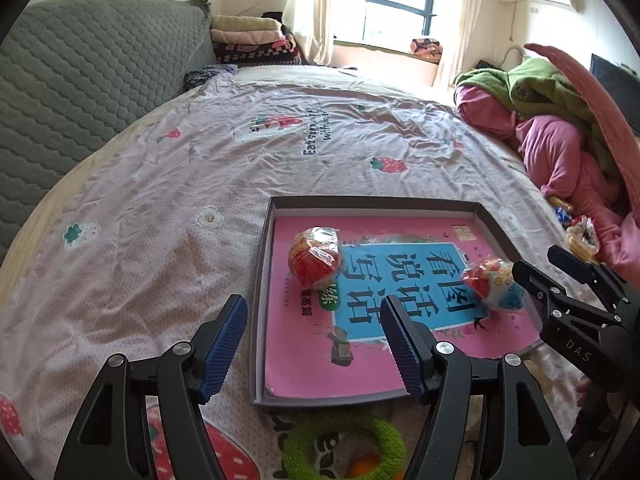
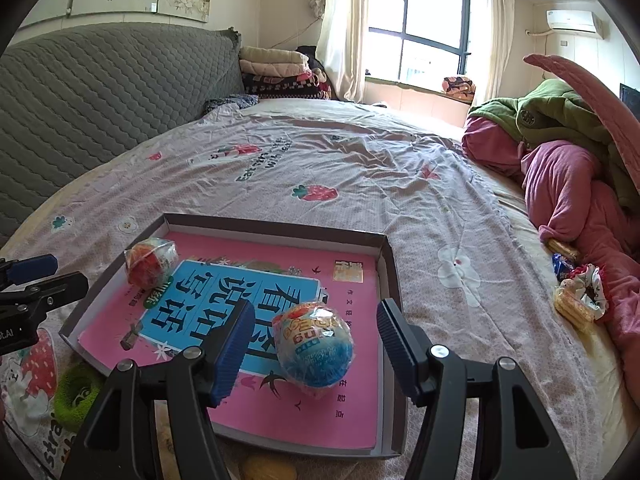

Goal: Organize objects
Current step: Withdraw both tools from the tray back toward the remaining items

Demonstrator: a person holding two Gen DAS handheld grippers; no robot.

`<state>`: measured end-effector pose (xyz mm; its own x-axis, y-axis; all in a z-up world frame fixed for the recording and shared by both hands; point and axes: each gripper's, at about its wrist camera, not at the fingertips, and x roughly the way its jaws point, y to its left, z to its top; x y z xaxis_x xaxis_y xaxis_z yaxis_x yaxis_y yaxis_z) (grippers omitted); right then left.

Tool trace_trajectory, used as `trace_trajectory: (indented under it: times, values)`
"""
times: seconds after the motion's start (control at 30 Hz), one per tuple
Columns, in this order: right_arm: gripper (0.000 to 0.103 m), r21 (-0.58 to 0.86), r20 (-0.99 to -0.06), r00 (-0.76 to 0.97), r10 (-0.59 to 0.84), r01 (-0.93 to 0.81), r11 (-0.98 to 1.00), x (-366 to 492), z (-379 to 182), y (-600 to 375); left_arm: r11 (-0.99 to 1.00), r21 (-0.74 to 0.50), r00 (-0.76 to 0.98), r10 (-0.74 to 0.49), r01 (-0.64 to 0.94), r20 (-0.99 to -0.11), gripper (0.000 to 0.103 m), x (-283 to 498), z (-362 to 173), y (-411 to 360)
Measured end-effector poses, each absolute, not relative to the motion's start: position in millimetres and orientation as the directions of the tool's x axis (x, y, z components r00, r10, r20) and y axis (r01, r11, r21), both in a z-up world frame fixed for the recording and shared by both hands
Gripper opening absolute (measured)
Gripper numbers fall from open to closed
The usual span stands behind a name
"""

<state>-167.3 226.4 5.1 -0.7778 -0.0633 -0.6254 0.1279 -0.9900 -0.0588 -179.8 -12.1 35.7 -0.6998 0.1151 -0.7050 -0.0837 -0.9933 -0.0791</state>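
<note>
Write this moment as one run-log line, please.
left tongs: open, empty | right tongs: open, empty | tray: pink book, red egg, blue egg

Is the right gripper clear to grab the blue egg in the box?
Probably yes. The right gripper is open, the blue egg lies on the pink book straight ahead of its fingers, and nothing sits between them.

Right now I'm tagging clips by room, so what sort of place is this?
Most likely a bedroom in a home: a wide bed with a strawberry-print sheet, a quilted grey headboard behind it, and folded blankets stacked by the window.
</note>
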Motion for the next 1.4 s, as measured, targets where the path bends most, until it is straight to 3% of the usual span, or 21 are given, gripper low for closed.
trace_trajectory:
  times: [0.27,0.83,1.4]
  values:
    - [0.069,-0.071,-0.593,-0.801,-0.082,0.153,-0.986,-151,15,221,-0.992,-0.085,-0.709,0.127,-0.095,-0.694,0.074,-159,38,-8]
    - [0.071,-0.086,-0.491,-0.869,-0.061,0.118,-0.989,-123,38,221,-0.99,-0.051,-0.721,0.131,-0.131,-0.68,0.076,-130,37,-11]
    - [0.072,-0.029,-0.452,-0.89,-0.052,0.073,-0.997,-82,37,222,-0.987,-0.056,-0.741,0.149,-0.15,-0.654,0.076,-102,48,-19]
